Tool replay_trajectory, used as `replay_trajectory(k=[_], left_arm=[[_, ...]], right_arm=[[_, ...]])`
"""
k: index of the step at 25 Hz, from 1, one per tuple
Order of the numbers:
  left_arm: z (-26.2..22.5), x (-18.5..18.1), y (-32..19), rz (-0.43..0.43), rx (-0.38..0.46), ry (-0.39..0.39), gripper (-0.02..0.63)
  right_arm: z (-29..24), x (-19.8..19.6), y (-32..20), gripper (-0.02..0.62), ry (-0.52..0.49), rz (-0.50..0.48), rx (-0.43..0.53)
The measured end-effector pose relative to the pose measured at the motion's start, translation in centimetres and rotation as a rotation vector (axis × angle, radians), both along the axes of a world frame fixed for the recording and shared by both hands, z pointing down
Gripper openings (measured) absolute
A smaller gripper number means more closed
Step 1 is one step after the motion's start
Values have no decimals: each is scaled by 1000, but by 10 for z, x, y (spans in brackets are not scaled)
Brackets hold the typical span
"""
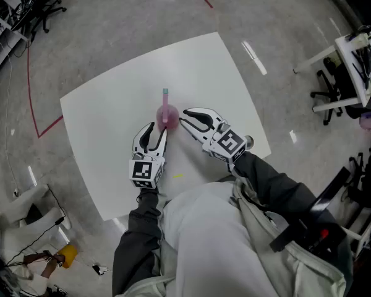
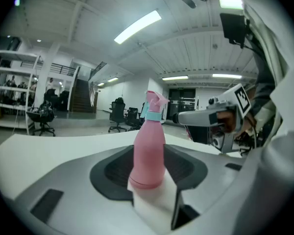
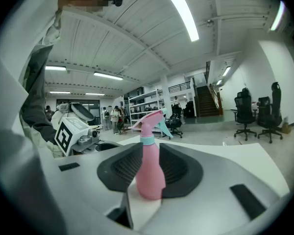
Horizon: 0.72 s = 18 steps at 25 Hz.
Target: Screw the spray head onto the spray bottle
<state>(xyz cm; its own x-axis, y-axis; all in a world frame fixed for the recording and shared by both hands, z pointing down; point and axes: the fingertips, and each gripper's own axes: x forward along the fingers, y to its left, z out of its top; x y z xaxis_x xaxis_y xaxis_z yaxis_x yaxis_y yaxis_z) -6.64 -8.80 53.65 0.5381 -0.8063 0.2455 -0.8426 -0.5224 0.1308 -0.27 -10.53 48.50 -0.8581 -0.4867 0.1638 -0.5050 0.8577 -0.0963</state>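
Near edge of table [image 1: 111,110]: the person's dark sleeves [image 1: 269,178] come in over it. A small yellow speck [image 1: 178,176] lies just inside that edge, clear of the work. Left tool [image 1: 158,129] sits low, pointing away from the near edge, jaws a little apart and nothing clamped. Its own view shows bare table in the gap and the bottle [image 1: 168,117] standing at the mouth, pads not seen pressing it. Right tool [image 1: 182,118] comes in from the right-hand edge, jaws only a slit apart and also empty, tips just beside the bottle. Bottle: pink, upright, free-standing about mid-table, a shade toward the near edge. Head [image 1: 166,94] sits on the neck with its teal collar [image 3: 147,141] down on the shoulder. It looks seated, but how tight the thread is cannot be told. Judgement: if it needs tightening, both mouths are too narrow for what they must take. Left should spread to bottle width and clamp the body low so it cannot spin or tip. Right should take the collar rather than the trigger, square to the neck, and turn in short bites. Light downward pressure keeps the threads engaged; a slanted head would mean cross-threading. The bottle looks light with a narrow base, so a nudge from either tip could topple it. Nothing else on the table is in the way; the tools mostly crowd each other. Beyond the far edge: grey floor, red tape [image 1: 32,98], chairs [image 1: 46,8], a desk [image 1: 349,45] at right, all well apart.
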Motion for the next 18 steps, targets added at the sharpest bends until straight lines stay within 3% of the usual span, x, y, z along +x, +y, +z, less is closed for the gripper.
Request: replay_trajectory(k=[2,3,7,12,14,15,18], left_arm=[[5,8,-1,30,25,-72,301],[8,13,-3,56,34,-98,344],[19,32,-23,148,51,-147,394],[25,44,-49,217,79,-201,414],[34,54,-51,245,78,-219,414],[37,56,-53,242,76,-226,413],[39,57,-63,202,75,-239,413]], right_arm=[[5,-8,4,165,51,-62,-3],[7,-12,6,184,77,-95,3],[3,-29,2,184,152,-213,62],[-9,-53,-16,182,210,-264,142],[-11,-55,-19,124,212,-250,149],[-11,-55,-21,124,209,-221,144],[-9,-50,-34,123,190,7,73]])
